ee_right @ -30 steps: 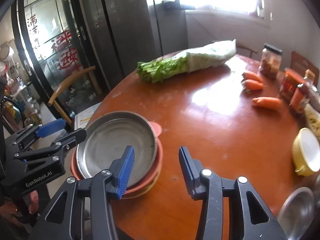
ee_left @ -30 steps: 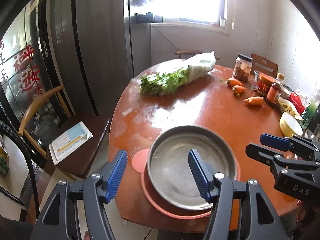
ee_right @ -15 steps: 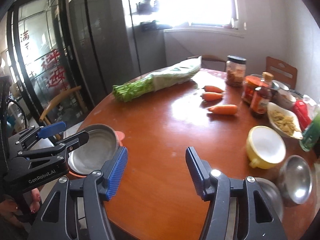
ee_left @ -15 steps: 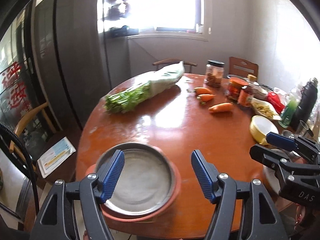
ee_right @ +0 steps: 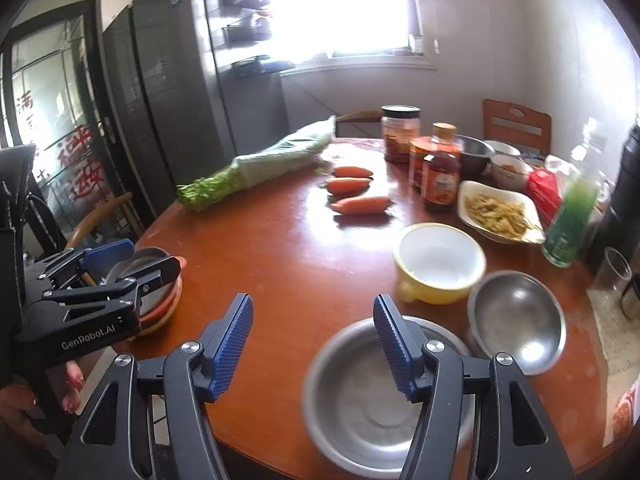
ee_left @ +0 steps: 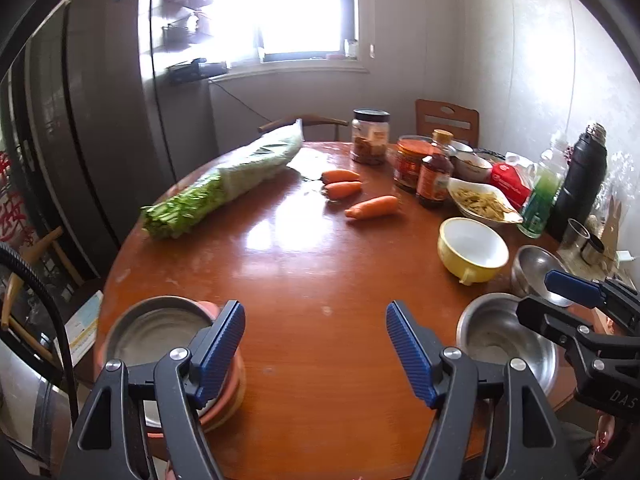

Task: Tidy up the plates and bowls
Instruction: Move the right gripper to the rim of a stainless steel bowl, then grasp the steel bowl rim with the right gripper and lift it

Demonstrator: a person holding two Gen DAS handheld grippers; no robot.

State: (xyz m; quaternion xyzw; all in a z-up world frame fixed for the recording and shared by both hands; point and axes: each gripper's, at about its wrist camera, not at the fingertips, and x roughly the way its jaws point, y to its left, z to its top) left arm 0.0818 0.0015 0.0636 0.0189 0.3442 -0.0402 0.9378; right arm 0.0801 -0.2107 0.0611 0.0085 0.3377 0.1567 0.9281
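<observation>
— What has changed for us?
— We've swung right: the metal plate [ee_left: 154, 330] on its red plates now sits at our left, steel bowls [ee_right: 384, 396] ahead.
— The setting?
— A round wooden table [ee_left: 304, 248] by a bright window [ee_left: 296, 8].
— Our grippers?
— Left gripper [ee_left: 316, 344] and right gripper [ee_right: 314, 340] have just been opening; both spread, empty.
</observation>
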